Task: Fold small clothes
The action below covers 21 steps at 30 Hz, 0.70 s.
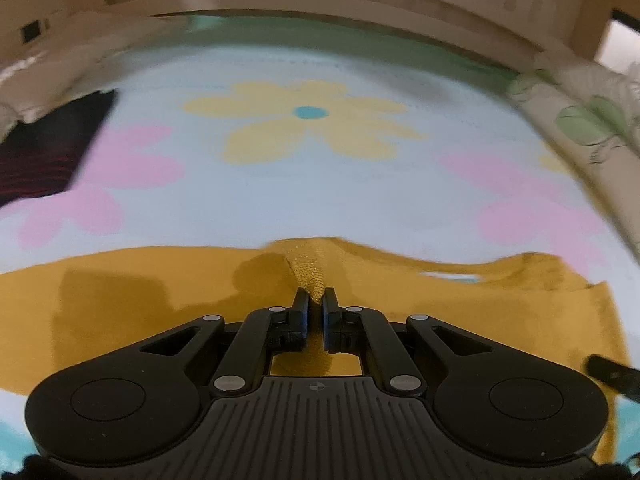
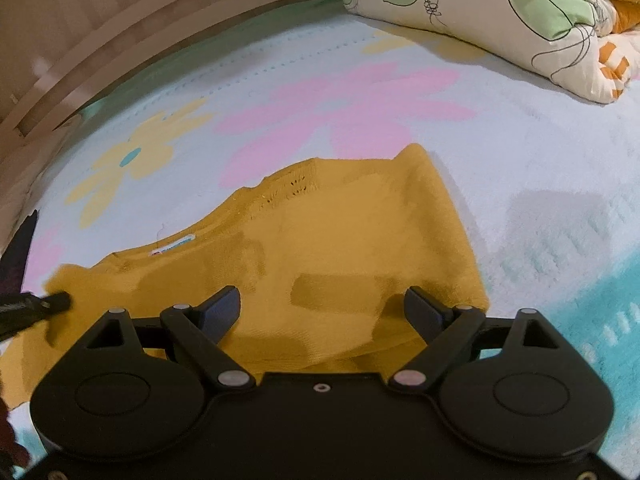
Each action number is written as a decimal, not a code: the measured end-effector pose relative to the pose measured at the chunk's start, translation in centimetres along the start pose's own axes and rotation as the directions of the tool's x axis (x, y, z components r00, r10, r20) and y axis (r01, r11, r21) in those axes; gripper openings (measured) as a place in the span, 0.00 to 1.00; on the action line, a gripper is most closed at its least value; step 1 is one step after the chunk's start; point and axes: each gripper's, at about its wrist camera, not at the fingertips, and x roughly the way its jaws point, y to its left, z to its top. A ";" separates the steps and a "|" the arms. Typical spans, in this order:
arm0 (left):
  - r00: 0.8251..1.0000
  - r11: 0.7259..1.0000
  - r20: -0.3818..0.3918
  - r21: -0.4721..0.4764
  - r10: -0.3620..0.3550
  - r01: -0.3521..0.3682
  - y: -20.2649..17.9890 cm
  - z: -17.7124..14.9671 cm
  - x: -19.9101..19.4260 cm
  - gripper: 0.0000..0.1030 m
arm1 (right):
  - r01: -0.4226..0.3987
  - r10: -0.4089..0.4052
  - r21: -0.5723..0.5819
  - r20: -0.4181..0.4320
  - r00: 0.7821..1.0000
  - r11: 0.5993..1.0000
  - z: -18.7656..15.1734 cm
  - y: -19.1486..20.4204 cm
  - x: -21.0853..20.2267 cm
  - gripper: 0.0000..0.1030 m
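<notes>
Sweater [image 2: 320,248] fold pinched in left tongs [image 1: 316,300]; right tongs [image 2: 322,304] spread above it.

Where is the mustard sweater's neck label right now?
In the right wrist view, the neck label sits at the collar edge of the mustard sweater, left of centre, ahead of the open right gripper, on the flowered blanket.

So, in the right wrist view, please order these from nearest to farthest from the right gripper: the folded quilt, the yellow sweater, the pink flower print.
From the right gripper:
1. Yellow sweater, directly under and ahead of the open fingers.
2. Pink flower print, beyond the sweater, centre.
3. Folded quilt, far upper right.
</notes>
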 end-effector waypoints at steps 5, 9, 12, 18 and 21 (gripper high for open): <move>0.997 0.995 -0.035 -0.072 0.066 -0.069 2.8 -0.9 1.5 0.06 | -0.028 0.027 -0.068 -0.008 1.000 0.997 -0.4 1.5 0.0 0.88; 0.994 0.997 -0.083 -0.038 0.068 -0.072 2.7 -1.5 3.0 0.09 | -0.030 0.031 -0.110 0.001 1.000 0.993 -0.3 2.1 -0.1 0.88; 0.994 0.996 -0.069 0.007 0.087 -0.087 2.4 -1.6 2.5 0.12 | -0.056 0.055 -0.100 -0.012 0.998 0.993 0.0 1.5 -0.1 0.88; 0.996 0.995 0.003 0.052 0.086 -0.086 2.3 -2.4 -1.8 0.23 | -0.102 0.103 0.014 -0.037 0.994 0.995 1.6 -3.1 -0.3 0.88; 0.998 0.998 -0.030 0.047 0.048 -0.047 1.9 -2.5 -3.1 0.26 | -0.152 0.159 0.097 -0.063 0.985 0.984 2.1 -6.3 0.2 0.88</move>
